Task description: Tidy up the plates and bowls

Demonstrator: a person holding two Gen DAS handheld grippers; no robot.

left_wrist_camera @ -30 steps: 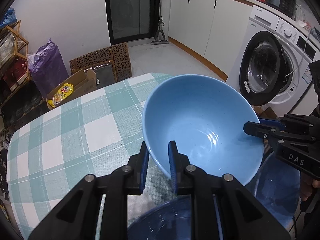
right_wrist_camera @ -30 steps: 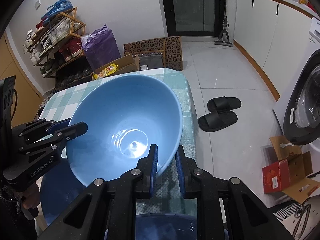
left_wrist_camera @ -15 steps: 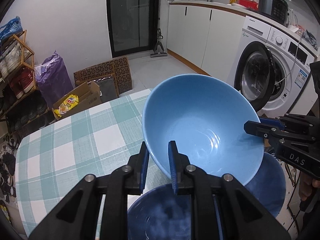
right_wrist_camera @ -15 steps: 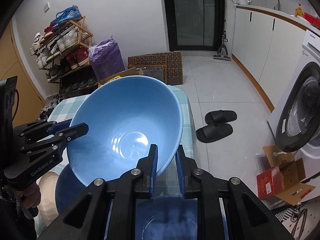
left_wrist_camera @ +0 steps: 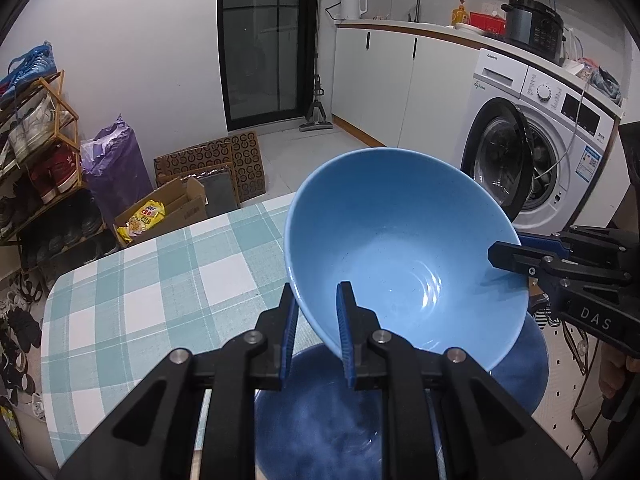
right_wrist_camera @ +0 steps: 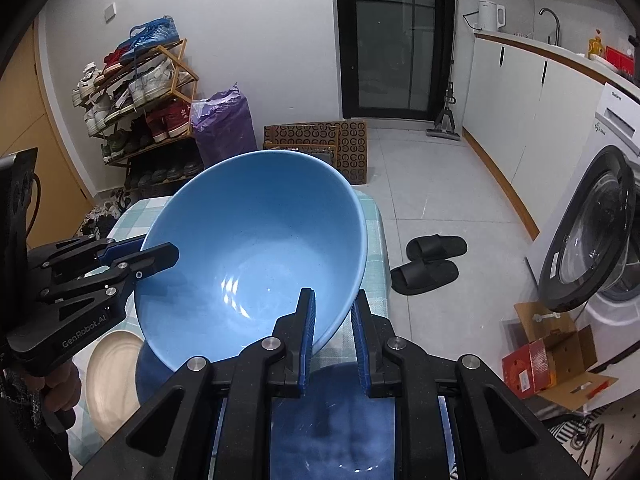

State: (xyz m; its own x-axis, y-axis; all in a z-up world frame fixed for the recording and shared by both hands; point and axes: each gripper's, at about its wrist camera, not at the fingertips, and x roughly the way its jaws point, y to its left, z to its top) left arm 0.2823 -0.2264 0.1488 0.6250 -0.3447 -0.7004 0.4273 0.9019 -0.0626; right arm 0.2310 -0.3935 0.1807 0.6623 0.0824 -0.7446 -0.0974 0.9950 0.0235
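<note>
A large light blue bowl (left_wrist_camera: 404, 248) (right_wrist_camera: 256, 248) is held in the air above the checked table (left_wrist_camera: 160, 280). My left gripper (left_wrist_camera: 316, 300) is shut on its near rim; it shows in the right wrist view (right_wrist_camera: 158, 254) at the bowl's left. My right gripper (right_wrist_camera: 332, 304) is shut on the opposite rim; it shows in the left wrist view (left_wrist_camera: 504, 254) at the bowl's right. Below the bowl lie a dark blue bowl (left_wrist_camera: 320, 420) (right_wrist_camera: 340, 420) and a dark blue plate (left_wrist_camera: 524, 356). A cream plate (right_wrist_camera: 108, 376) lies at the table's left.
A washing machine (left_wrist_camera: 540, 140) with its door open stands right of the table. Black slippers (right_wrist_camera: 428, 264) and a red box (right_wrist_camera: 532, 364) lie on the floor. A shoe rack (right_wrist_camera: 140, 100), a purple bag (right_wrist_camera: 224, 128) and cardboard boxes (left_wrist_camera: 172, 208) stand beyond the table's far edge.
Both grippers have lifted the light blue bowl higher above the table. The table now looks farther below, and the dark blue dishes underneath show more.
</note>
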